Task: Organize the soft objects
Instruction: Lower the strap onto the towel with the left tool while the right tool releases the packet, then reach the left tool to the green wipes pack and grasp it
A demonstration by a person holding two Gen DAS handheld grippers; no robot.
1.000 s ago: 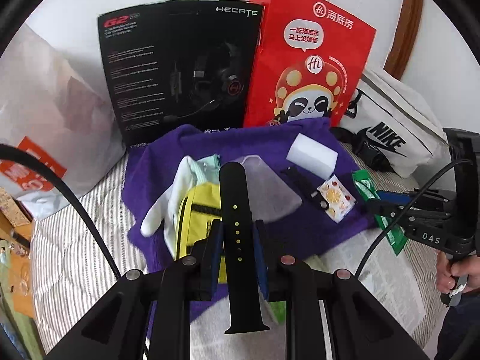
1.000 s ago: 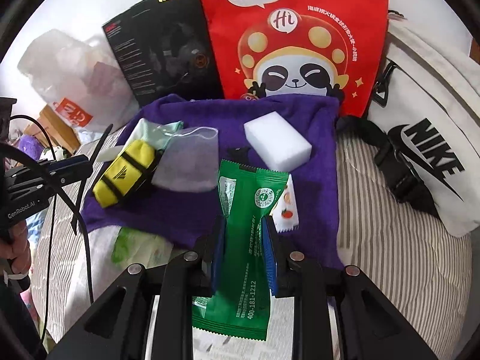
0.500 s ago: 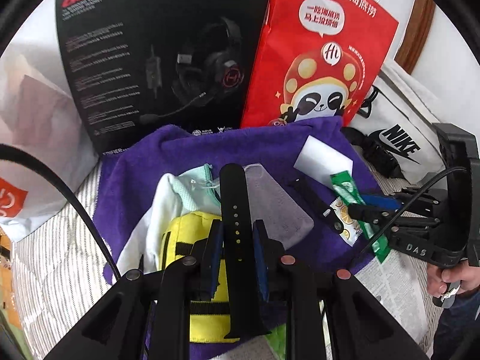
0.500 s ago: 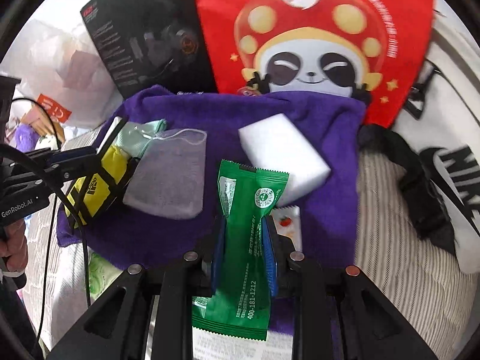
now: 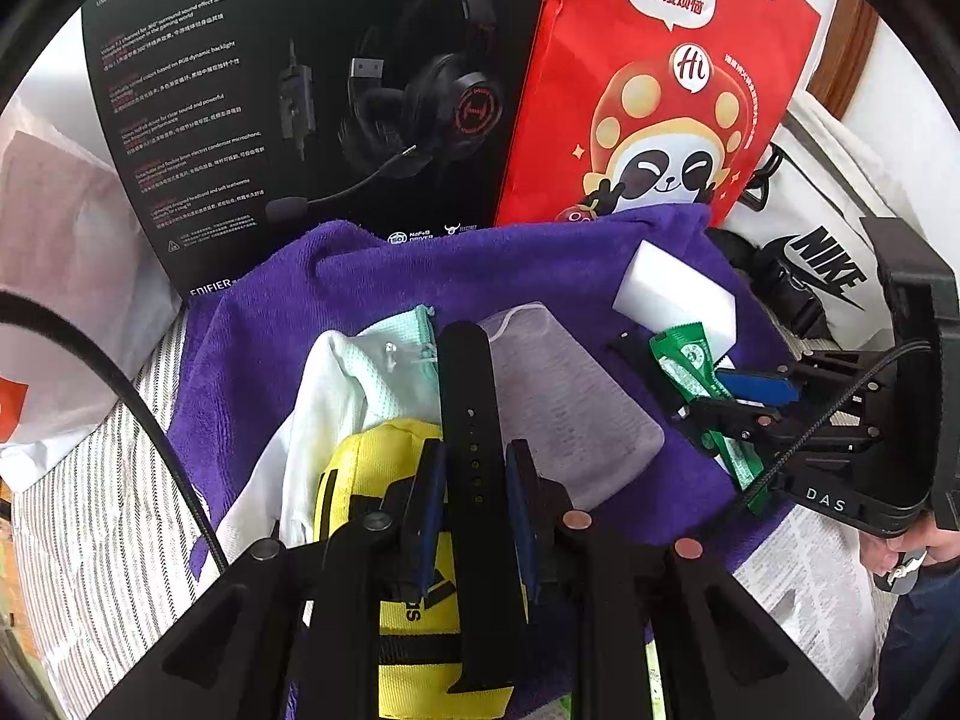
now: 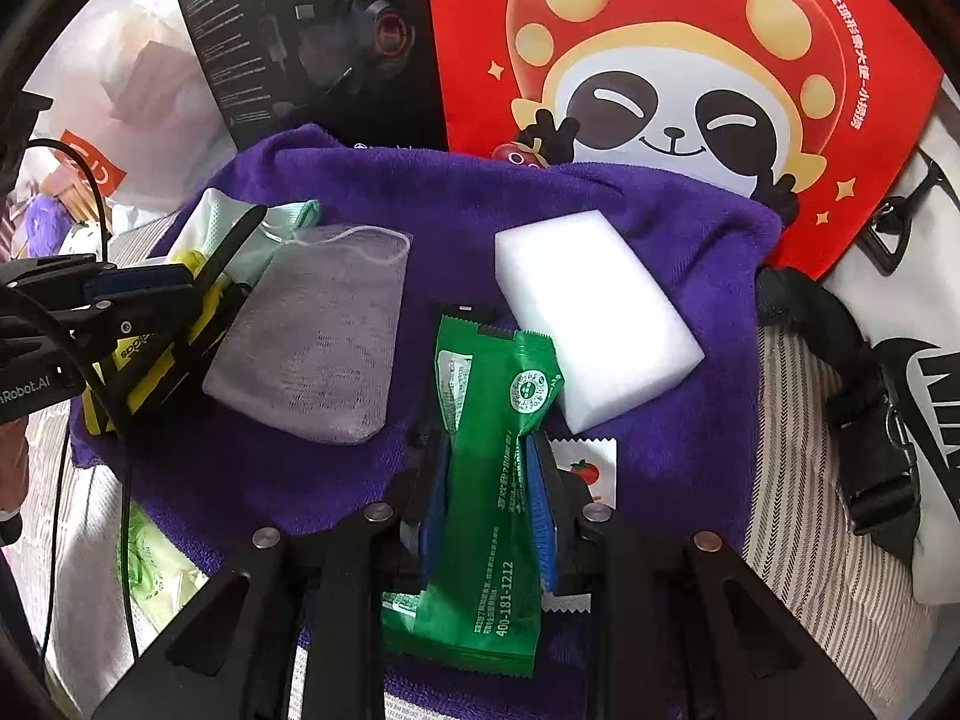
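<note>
Item 1: left gripper [image 5: 474, 480], jaws narrow and clamped on a black watch strap [image 5: 465, 396], which stood upright between the pads above the yellow pouch [image 5: 360, 480] and white mesh cloth [image 5: 336, 384]

Item 2: right gripper [image 6: 489, 480], jaws narrow and pinching a green sachet [image 6: 486, 438] (creased at the grip), held over the purple towel [image 6: 450, 204], just beside the white sponge block [image 6: 588, 318] and above a small tomato-print packet [image 6: 585, 468]

Item 3: grey mesh bag [image 6: 324, 330], lying flat on the towel between the 2 grippers

Handling note, as judgement: each piece looked ready to be set down; lower it until its tip met bare towel, clear of neighbours, then ease the jaws apart so the limp item lay flat rather than flicking aside
</note>
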